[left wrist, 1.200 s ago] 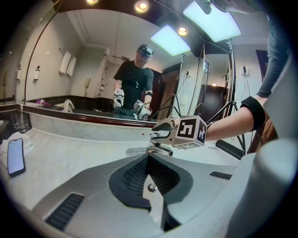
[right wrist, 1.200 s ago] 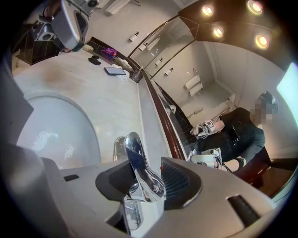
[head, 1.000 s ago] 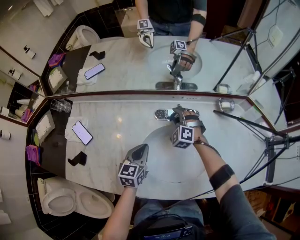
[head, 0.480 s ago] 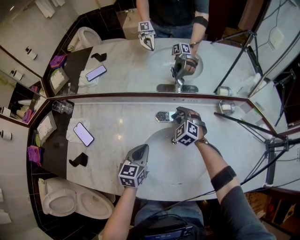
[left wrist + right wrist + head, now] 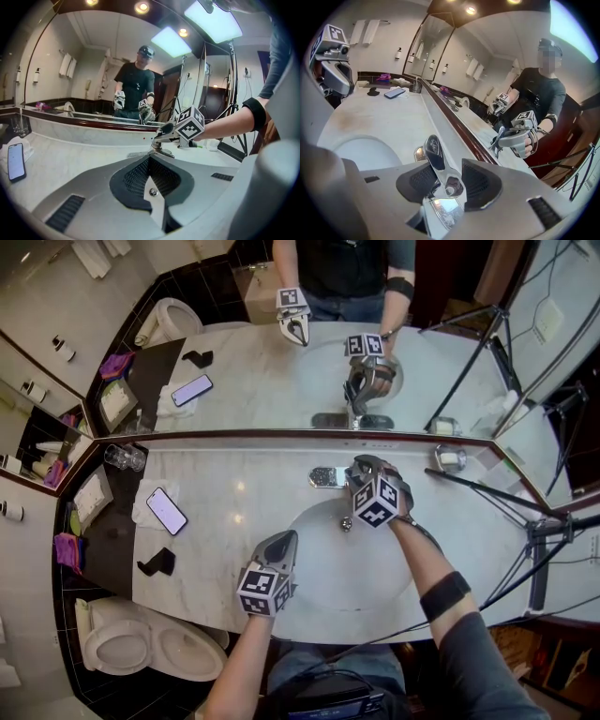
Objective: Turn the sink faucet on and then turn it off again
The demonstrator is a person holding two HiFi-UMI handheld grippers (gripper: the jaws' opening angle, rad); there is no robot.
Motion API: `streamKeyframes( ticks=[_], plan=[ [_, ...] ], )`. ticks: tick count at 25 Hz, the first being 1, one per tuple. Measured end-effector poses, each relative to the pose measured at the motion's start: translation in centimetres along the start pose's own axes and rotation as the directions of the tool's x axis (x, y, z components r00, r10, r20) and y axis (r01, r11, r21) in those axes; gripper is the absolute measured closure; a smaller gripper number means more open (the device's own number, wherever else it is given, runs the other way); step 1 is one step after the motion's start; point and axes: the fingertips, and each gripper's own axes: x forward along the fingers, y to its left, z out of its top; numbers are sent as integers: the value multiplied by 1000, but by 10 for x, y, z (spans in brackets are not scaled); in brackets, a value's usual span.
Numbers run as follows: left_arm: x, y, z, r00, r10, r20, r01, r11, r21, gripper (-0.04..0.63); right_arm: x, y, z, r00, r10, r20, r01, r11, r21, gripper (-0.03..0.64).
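Room: A bathroom, where a pale marble counter [image 5: 234, 512] ran below a wide mirror [image 5: 262, 381]; a phone [image 5: 166, 510] lay far to the left on it.
Faucet: The chrome faucet [image 5: 324, 476] stood at the back edge of the sink [image 5: 319, 563], just before the mirror, with its spout reaching over the basin.
Right gripper: The right gripper [image 5: 447, 180] was clenched on the lever [image 5: 432, 150], which filled the gap between both pads.
Left gripper: The left gripper [image 5: 151, 173] had its jaws pressed together on nothing; it hovered at the front rim of the sink, well apart from the faucet.
Water: No stream could be made out in any view.
Handling: The lever looked rigid, polished and probably slippery; being fixed on a pivot, it should swing rather than lift away.
Where to hold: The best hold seemed to be on the flat sides near the free end, with pads set square, since a slanted grip might slide off the metal.
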Motion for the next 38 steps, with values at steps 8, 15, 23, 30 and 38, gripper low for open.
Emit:
streamKeyframes(
  ticks=[8,15,23,30,38],
  plan=[
    [-13,-1,-5,1000,15,5,-15,1000,-2,594,-2,0,-2,998,-43,-36,42,999,-20,434],
    [-22,-11,-7,1000,10,11,-10,1000,-4,594,-26,10,9,995,-90,-39,82,980,-180,433],
    [-37,-30,-2,1000,-4,28,4,1000,10,594,-79,24,11,993,-117,-18,109,963,-245,451],
    [-53,-44,5,999,-9,46,8,1000,22,594,-140,32,10,981,-186,47,192,950,-247,557],
    [-67,-53,18,998,-1,67,-1,999,37,594,-203,48,-25,969,-241,56,246,962,-122,597]
  ],
)
